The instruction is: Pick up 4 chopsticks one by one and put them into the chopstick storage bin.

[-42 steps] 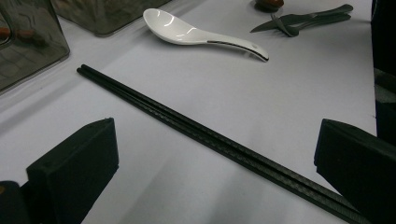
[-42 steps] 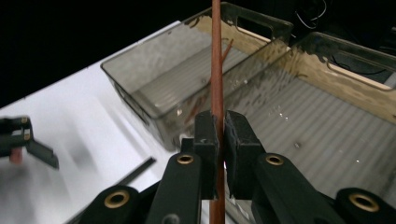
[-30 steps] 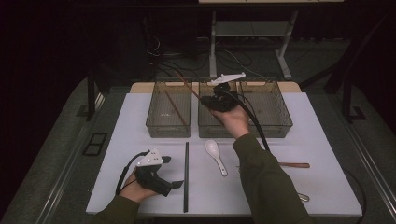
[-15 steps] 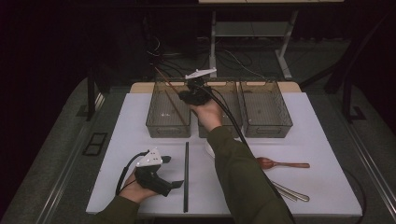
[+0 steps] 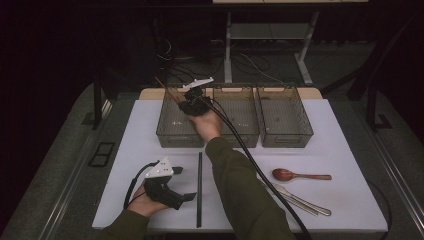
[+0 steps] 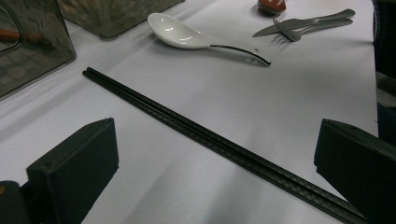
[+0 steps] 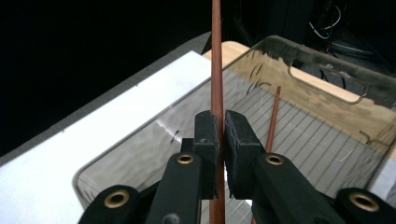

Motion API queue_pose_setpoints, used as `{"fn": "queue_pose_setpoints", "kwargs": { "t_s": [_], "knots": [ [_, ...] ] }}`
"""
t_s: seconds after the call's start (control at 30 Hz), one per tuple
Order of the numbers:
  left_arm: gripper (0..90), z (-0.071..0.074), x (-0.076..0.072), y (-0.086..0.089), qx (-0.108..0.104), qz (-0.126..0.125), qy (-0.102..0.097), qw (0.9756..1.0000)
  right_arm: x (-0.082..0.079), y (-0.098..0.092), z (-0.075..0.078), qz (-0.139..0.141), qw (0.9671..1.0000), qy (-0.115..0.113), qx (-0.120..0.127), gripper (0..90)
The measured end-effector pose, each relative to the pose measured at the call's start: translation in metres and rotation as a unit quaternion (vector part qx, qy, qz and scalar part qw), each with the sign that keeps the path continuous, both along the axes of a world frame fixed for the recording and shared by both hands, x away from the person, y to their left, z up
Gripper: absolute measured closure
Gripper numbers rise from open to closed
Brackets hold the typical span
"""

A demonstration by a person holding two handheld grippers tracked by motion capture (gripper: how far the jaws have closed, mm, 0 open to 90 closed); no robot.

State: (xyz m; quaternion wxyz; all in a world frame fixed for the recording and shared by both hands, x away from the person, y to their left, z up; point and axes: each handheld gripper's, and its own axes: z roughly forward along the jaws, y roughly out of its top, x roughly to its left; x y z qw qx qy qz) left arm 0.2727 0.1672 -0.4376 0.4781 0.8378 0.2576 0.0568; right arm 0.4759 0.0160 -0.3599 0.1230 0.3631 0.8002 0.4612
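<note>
Three baskets (image 5: 284, 127) line the back of the bench (image 5: 125, 165). In front, black chopsticks (image 5: 199, 190), a wooden spoon (image 5: 295, 175) and cutlery (image 5: 300, 201) break up the open white surface.

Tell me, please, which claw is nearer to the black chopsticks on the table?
Left. The left claw rests on the table right beside the black chopsticks, its open jaws facing them. The right claw is far off over the left bin, shut on a brown chopstick.
</note>
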Motion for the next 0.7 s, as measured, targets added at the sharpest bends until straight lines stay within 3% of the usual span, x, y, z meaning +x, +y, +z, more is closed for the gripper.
{"fn": "queue_pose_setpoints", "kwargs": {
  "t_s": [0.2, 0.33, 0.4, 0.43, 0.7],
  "knots": [
    [0.0, 0.0, 0.001, 0.0, 0.003, -0.005, -0.003, 1.0, 0.003, 0.003, -0.009, 0.008, 0.9999, 0.011, 0.0, 84.0],
    [0.0, 0.0, 0.001, 0.0, 0.002, -0.006, -0.002, 1.0, 0.005, 0.002, -0.015, 0.008, 0.9993, 0.029, -0.022, 83.1],
    [0.0, 0.0, 0.0, -0.001, 0.001, -0.005, -0.001, 1.0, 0.004, 0.002, -0.017, 0.007, 0.9992, 0.022, -0.032, 74.3],
    [0.0, 0.0, 0.0, -0.001, 0.001, -0.005, -0.001, 1.0, 0.004, 0.001, -0.017, 0.006, 0.999, 0.031, -0.032, 71.8],
    [0.0, 0.0, 0.001, -0.001, 0.004, -0.009, -0.003, 0.9999, 0.001, -0.012, -0.009, 0.014, 0.999, 0.038, -0.021, 59.2]
  ]
}}
